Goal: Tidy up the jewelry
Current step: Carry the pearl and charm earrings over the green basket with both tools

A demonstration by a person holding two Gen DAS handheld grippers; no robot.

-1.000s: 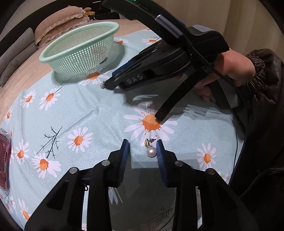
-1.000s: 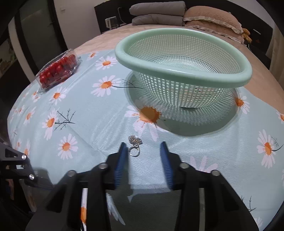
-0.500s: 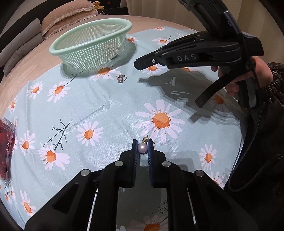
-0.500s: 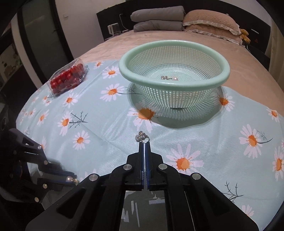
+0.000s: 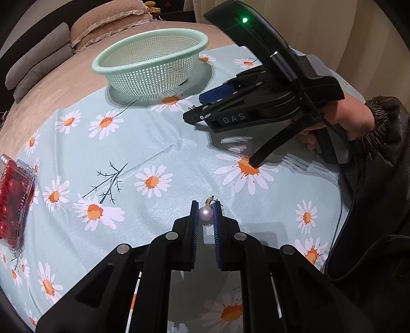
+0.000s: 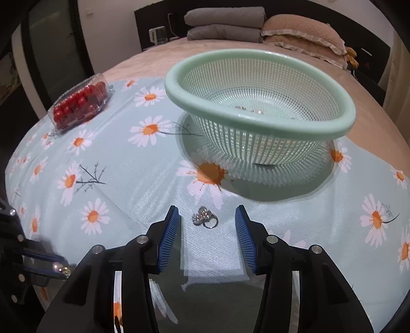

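Observation:
In the left wrist view my left gripper point(image 5: 205, 212) is shut on a pearl earring point(image 5: 205, 213) with a gold hook, just above the daisy cloth. In the right wrist view my right gripper point(image 6: 207, 221) is open, its blue pads on either side of a silver jewelled ring point(image 6: 205, 219) lying on the cloth. The mint green mesh basket point(image 6: 258, 128) stands just beyond the ring and holds a few small jewellery pieces point(image 6: 249, 110). The basket point(image 5: 151, 61) and the right gripper point(image 5: 217, 93) also show in the left wrist view.
A clear box of red cherry tomatoes point(image 6: 80, 102) sits at the far left of the cloth, also in the left wrist view point(image 5: 14, 197). Pillows and folded grey blankets point(image 6: 225, 23) lie at the bed's far end. The cloth's edge drops off near the person's sleeve point(image 5: 379, 143).
My right gripper, shut half a second ago, has opened and come down around the ring near the basket. My left gripper closed on the pearl earring and still holds it.

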